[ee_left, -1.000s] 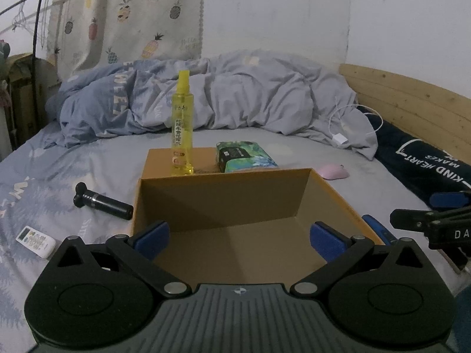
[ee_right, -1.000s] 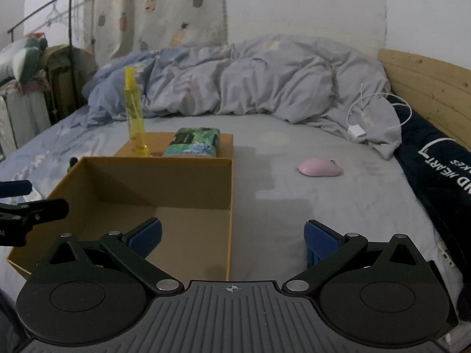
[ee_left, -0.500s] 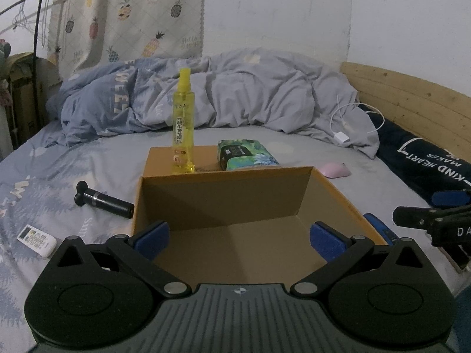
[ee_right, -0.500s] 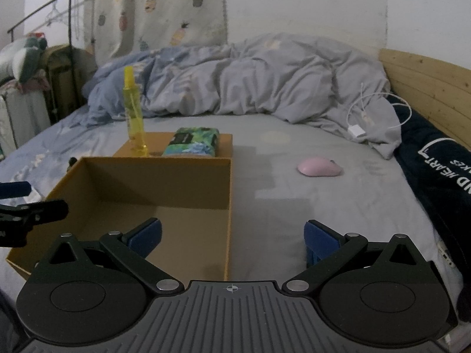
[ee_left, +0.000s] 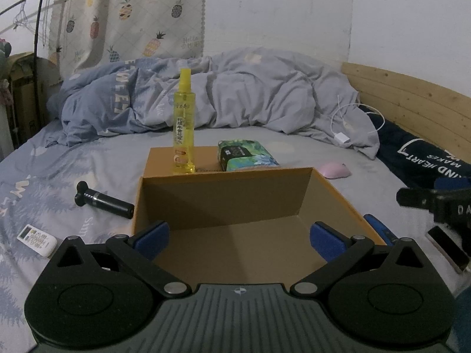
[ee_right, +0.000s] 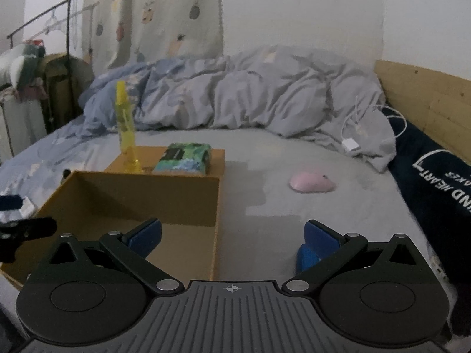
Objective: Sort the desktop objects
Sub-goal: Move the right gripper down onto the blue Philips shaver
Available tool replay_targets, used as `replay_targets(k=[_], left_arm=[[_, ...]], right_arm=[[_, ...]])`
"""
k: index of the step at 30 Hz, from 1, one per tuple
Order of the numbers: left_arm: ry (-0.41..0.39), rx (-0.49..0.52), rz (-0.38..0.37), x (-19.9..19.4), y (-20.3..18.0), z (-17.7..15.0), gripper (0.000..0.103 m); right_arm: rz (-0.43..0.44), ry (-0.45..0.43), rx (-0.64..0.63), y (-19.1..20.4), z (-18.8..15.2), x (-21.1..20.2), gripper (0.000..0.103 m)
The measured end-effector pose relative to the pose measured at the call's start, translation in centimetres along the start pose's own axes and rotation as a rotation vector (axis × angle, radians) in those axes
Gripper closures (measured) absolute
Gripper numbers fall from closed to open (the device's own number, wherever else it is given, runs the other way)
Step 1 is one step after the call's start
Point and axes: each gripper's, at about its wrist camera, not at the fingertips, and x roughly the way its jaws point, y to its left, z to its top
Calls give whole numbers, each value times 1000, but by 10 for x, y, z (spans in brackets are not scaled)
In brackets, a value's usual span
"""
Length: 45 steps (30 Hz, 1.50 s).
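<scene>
I have both sets of fingers spread wide and holding nothing, parked low at the near end of the bed while I choose a first pick. Straight ahead of the left gripper (ee_left: 239, 236) sits the open box (ee_left: 235, 203), bare inside, its near rim running between my blue pads, so anything I lift can drop in with little travel. Beyond its far wall the flap lies flat and carries the yellow bottle (ee_left: 184, 126), upright, with the green pack (ee_left: 245, 156) just to the right of it; I judge they were staged there to keep them off the soft sheet. Off my left fingertip the black shaver (ee_left: 104, 201) lies on its side near the box wall, and the white remote (ee_left: 36, 239) is further left. The right gripper (ee_right: 232, 236) straddles the box's right wall, the left pad over the box and the right pad over bare sheet. The pink mouse (ee_right: 312, 183) lies ahead of that right pad, well apart from the box, probably my easiest reach on this side
</scene>
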Motion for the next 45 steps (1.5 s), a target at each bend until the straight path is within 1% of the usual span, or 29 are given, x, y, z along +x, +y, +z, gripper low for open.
replay_targets(k=[3, 6, 8, 11, 15, 18, 23, 31, 33, 39, 45], left_arm=[[-1, -8, -1, 0, 2, 0, 0], [-1, -16, -1, 0, 3, 1, 0], [-2, -19, -5, 0, 4, 1, 0], [-2, -19, -7, 1, 5, 1, 0], [-3, -21, -10, 1, 5, 2, 0], [-2, -28, -14, 2, 6, 3, 0], [1, -24, -11, 2, 5, 3, 0], [6, -20, -7, 4, 5, 2, 0], [8, -18, -7, 5, 5, 1, 0], [6, -16, -7, 5, 7, -1, 0], [6, -24, -1, 6, 9, -1, 0]], right_arm=[[-8, -11, 7, -14, 7, 3, 0], [-31, -1, 65, -31, 8, 6, 0], [-44, -1, 83, -42, 9, 6, 0], [-63, -12, 56, -51, 11, 8, 0], [-82, -9, 71, -65, 16, 15, 0], [-92, -9, 53, -71, 19, 24, 0], [-89, 45, 32, -78, 18, 49, 0], [-96, 150, 61, -91, 5, 90, 0], [-96, 175, 68, -94, 1, 100, 0], [-76, 296, 108, -102, -17, 131, 0], [-60, 356, 132, -107, -32, 145, 0]])
